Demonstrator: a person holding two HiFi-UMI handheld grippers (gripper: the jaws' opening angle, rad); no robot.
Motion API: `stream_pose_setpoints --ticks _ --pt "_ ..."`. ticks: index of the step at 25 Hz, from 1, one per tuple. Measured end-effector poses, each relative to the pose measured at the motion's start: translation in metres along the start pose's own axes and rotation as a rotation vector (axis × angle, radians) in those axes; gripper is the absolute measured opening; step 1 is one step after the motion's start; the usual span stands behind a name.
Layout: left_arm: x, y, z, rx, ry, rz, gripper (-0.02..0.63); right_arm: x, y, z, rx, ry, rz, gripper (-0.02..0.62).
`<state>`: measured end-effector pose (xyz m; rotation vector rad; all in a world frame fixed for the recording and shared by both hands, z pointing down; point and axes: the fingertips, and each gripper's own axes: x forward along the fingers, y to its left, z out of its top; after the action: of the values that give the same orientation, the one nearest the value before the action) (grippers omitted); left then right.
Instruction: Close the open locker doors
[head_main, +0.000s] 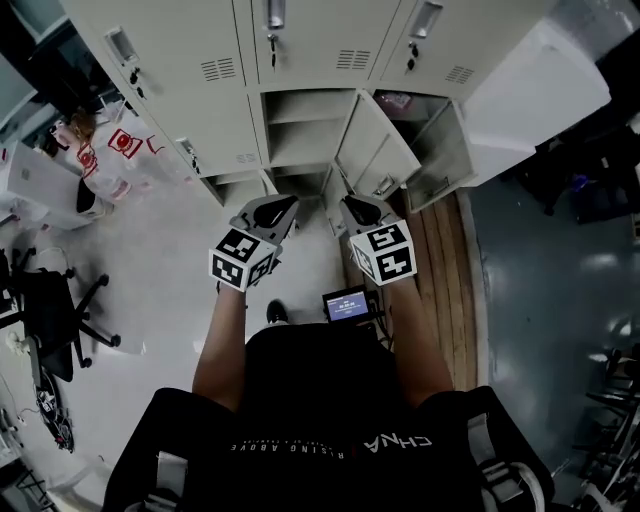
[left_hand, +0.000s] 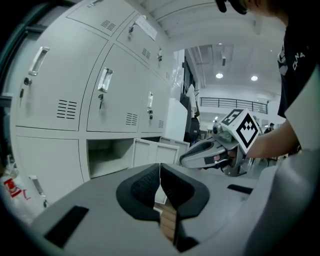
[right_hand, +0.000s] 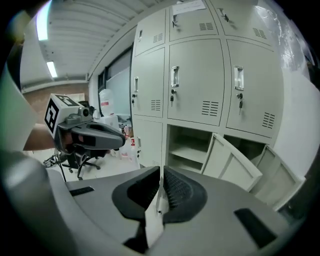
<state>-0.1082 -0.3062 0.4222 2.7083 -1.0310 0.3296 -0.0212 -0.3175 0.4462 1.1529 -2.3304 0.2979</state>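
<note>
Locker bank (head_main: 300, 50) straight ahead: closed row above, open compartments below. Middle open compartment (head_main: 298, 130) has a shelf inside; its door (head_main: 375, 150) swings out rightward, with a second open door (head_main: 440, 160) just right of it. Left gripper (head_main: 262, 215) and right gripper (head_main: 365, 212) side by side before these doors. Office chair (head_main: 50, 310) and bags (head_main: 115, 150) on floor at left; wooden floor strip (head_main: 450, 280) at right

Bright overhead lighting, fisheye edges, dark vignetting

- Lower middle locker door (head_main: 372, 142): pale grey, swung wide open on its right edge.
- Neighbouring door (head_main: 445, 160) to its right: same colour, also open, angled outward.
</note>
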Motion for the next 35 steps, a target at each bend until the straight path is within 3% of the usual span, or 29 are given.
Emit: stream_pose_setpoints --ticks 3,17,27,31,35 --pt "0.013 -0.003 0.005 -0.036 -0.020 -0.002 0.020 -0.003 -0.016 0.006 -0.002 -0.016 0.009 0.046" --pt "0.062 -0.019 0.012 -0.008 0.032 0.005 0.020 -0.018 -0.068 -0.006 0.070 -0.066 -0.025 0.046" --pt "0.136 -0.060 0.013 0.011 0.068 -0.056 0.021 -0.036 -0.164 -0.045 0.178 -0.044 -0.173 0.048" --pt "0.161 -0.073 0.014 0.030 0.086 -0.054 0.021 -0.033 -0.196 -0.054 0.201 -0.033 -0.190 0.111" --pt "0.176 -0.078 0.012 0.034 0.107 -0.049 0.021 -0.022 -0.216 -0.059 0.204 -0.026 -0.165 0.115"
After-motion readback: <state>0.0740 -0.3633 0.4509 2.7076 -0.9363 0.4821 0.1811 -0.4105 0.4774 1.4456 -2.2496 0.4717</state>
